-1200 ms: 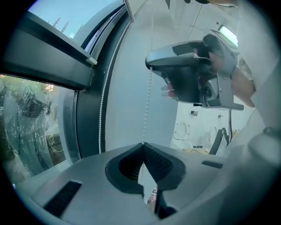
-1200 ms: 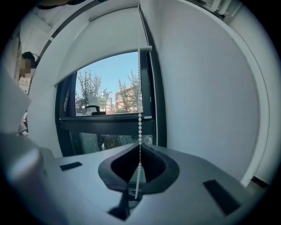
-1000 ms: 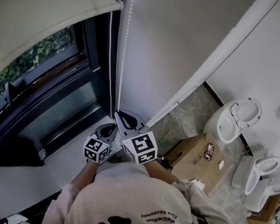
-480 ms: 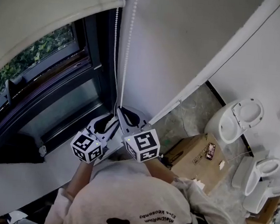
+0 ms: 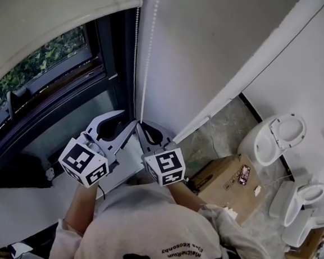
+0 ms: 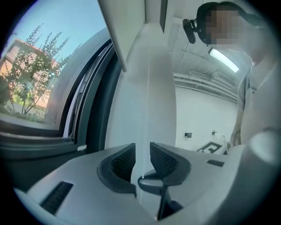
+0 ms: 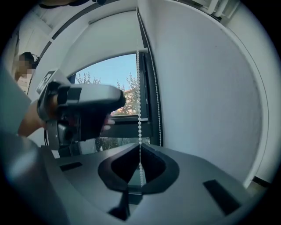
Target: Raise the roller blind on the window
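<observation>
The cream roller blind (image 5: 53,15) hangs over the top of the dark window; its bottom bar (image 5: 87,15) crosses the upper left of the head view. Two strands of white bead chain (image 5: 150,57) drop beside the frame. My right gripper (image 5: 140,124) is shut on one strand of the chain (image 7: 139,101), which runs straight up from its closed tips (image 7: 139,148). My left gripper (image 5: 119,123) stands just left of it. Its jaws have just opened and closed a little again; a gap shows, and the chain (image 6: 146,101) runs between the pads (image 6: 125,160) untouched.
The dark window frame (image 5: 57,105) and white sill (image 5: 131,157) lie below the grippers, a white wall (image 5: 214,52) to their right. On the floor at right are a cardboard box (image 5: 230,183) and white toilets (image 5: 274,139). The left gripper (image 7: 83,110) shows in the right gripper view.
My left gripper let go of the chain, opened and rose beside the right gripper. The right gripper stayed still, shut on the chain.
</observation>
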{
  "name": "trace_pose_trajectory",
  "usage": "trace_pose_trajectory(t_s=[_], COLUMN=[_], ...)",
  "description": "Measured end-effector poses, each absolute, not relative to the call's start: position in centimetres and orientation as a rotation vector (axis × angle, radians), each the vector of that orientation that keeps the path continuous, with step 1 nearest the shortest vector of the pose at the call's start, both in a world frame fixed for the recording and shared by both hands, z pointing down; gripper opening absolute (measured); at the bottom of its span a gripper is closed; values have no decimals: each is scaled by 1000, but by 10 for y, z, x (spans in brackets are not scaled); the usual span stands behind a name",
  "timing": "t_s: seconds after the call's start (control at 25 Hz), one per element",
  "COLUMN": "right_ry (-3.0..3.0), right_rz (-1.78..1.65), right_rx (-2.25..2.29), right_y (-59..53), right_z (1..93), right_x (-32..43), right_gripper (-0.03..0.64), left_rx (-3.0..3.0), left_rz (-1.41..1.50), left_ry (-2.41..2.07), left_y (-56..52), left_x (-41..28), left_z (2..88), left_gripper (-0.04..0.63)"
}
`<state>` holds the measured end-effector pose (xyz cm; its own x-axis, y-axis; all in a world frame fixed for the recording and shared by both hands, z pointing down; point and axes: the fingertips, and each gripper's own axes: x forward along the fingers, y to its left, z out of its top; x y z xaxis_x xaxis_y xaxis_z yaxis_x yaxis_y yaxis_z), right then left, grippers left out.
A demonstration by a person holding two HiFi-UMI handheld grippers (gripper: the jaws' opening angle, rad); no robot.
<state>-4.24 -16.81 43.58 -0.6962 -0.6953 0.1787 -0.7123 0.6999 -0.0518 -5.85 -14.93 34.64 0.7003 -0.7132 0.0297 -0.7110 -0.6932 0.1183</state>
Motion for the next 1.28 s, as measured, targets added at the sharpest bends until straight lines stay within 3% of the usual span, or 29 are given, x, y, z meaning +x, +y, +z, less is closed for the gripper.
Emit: trace_pose_trajectory(t_s=[0.44,0.56,0.72,1.28], right_ry=[-2761,-2768,-2767,-2704], right_rz=[177,170,153,146], right_rx=[1141,1140,1138,1151], right_y=[-167,-167,-167,-165], right_z=[436,436,436,476], right_x=[-43,-43,-41,-39], right_gripper=[11,11,11,11], left_rx=[2954,2972,2998,2908], left_rz=[-71,-56,-3,-17], left_ry=[-1173,-1202,-1207,-1194], left_y=[-168,-174,-176,-176], left_x=[-32,-30,-25,-31], left_z=[252,239,237,278], left_gripper=[109,83,16,8])
